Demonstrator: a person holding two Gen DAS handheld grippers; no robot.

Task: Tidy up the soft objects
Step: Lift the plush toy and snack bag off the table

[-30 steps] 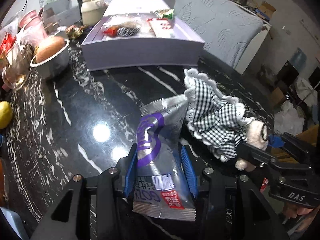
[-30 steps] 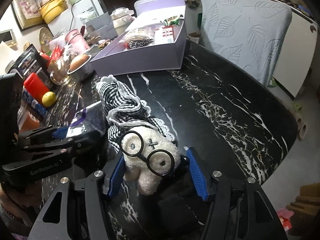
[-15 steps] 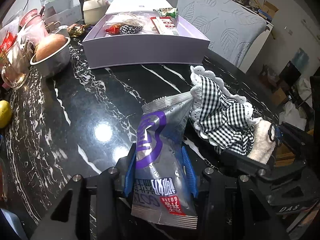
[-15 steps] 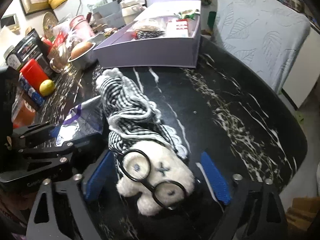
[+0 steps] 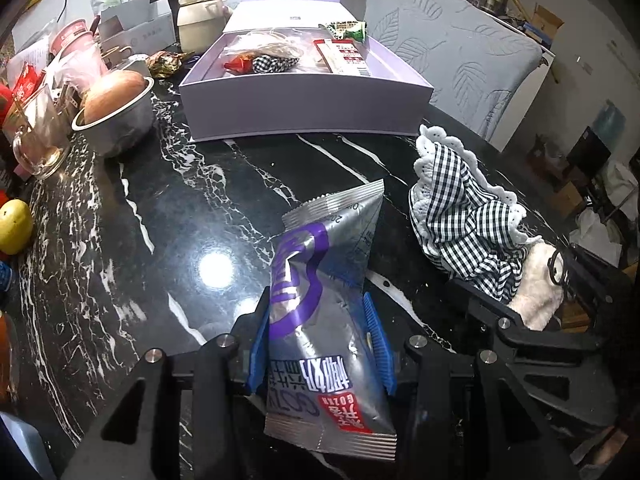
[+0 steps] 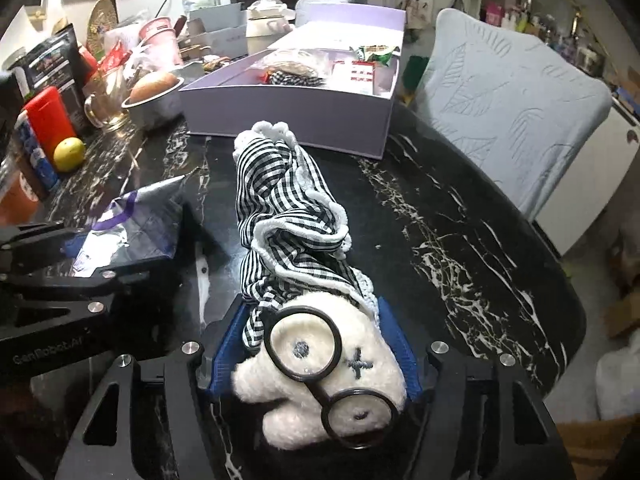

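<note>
My left gripper [image 5: 318, 344] is shut on a silver and purple snack bag [image 5: 324, 320], held just above the black marble table [image 5: 160, 240]. My right gripper [image 6: 310, 344] is shut on a white plush doll with black glasses [image 6: 320, 372] in a black-and-white checked dress [image 6: 284, 216]. The doll also shows in the left wrist view [image 5: 472, 224], to the right of the bag. The bag shows in the right wrist view [image 6: 136, 220], to the left of the doll. An open lilac box [image 5: 304, 108] with several small items inside lies farther back on the table.
A metal bowl with a bun [image 5: 116, 108], a glass cup [image 5: 36, 136], a lemon [image 5: 14, 226] and packets crowd the table's left side. A grey padded chair [image 6: 508, 112] stands behind the table at the right. A cream pot [image 5: 198, 20] stands behind the box.
Both grippers have moved forward toward the lilac box. The doll now sits lengthwise between the right gripper's fingers, which have closed in on it.
</note>
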